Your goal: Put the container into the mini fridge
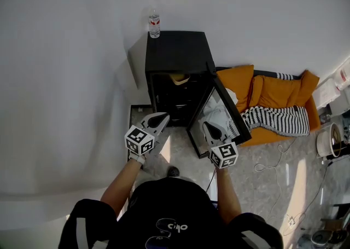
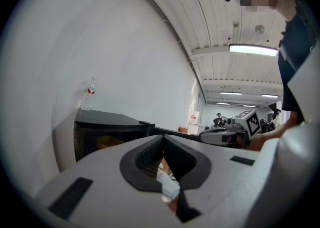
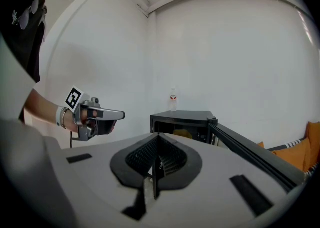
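The container [image 1: 179, 78] is sitting away from our tongs. Nearest, we are holding the left gripper [image 1: 162, 117] and the right gripper [image 1: 208, 127] with their jaws pressed together, gripping nothing. Beyond them the mini fridge [image 1: 175, 51] is standing with its door [image 1: 224, 105] swung open to the right, and the container is resting on its upper shelf. A bottle [image 1: 155, 25] is standing on the fridge's far left corner.

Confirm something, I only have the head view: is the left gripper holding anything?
Observer: No. In its own view the left gripper has its jaws together, with nothing between them.
Operator: And the right?
Observer: The right gripper is shut too and empty. Its own view shows the jaws meeting with nothing between them.
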`<action>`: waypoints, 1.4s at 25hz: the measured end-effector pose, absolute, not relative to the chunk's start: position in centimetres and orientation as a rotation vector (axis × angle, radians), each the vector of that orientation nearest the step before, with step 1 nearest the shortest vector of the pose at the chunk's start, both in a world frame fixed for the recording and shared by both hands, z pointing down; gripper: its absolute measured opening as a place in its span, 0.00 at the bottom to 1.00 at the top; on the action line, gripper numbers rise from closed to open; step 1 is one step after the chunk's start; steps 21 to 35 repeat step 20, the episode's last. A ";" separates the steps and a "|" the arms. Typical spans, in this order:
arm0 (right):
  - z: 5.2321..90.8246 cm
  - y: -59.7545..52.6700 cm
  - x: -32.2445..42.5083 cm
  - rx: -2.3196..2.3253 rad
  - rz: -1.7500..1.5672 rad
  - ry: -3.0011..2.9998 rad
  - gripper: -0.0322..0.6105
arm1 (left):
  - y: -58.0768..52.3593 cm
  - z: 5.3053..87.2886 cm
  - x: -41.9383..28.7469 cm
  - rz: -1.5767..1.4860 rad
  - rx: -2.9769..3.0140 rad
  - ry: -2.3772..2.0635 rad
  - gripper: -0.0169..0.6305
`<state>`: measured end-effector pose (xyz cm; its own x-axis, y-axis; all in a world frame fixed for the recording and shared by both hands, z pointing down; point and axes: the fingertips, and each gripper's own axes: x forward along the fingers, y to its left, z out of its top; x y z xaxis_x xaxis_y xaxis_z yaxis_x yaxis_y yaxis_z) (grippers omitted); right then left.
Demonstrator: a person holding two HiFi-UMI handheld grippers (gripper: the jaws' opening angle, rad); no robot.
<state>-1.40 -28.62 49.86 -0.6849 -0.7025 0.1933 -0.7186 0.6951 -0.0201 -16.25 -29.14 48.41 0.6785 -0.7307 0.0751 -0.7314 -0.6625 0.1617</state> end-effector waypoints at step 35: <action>49.7 -28.4 -1.2 1.137 0.138 -2.745 0.06 | -28.9 48.7 -15.5 0.022 2.701 -1.195 0.04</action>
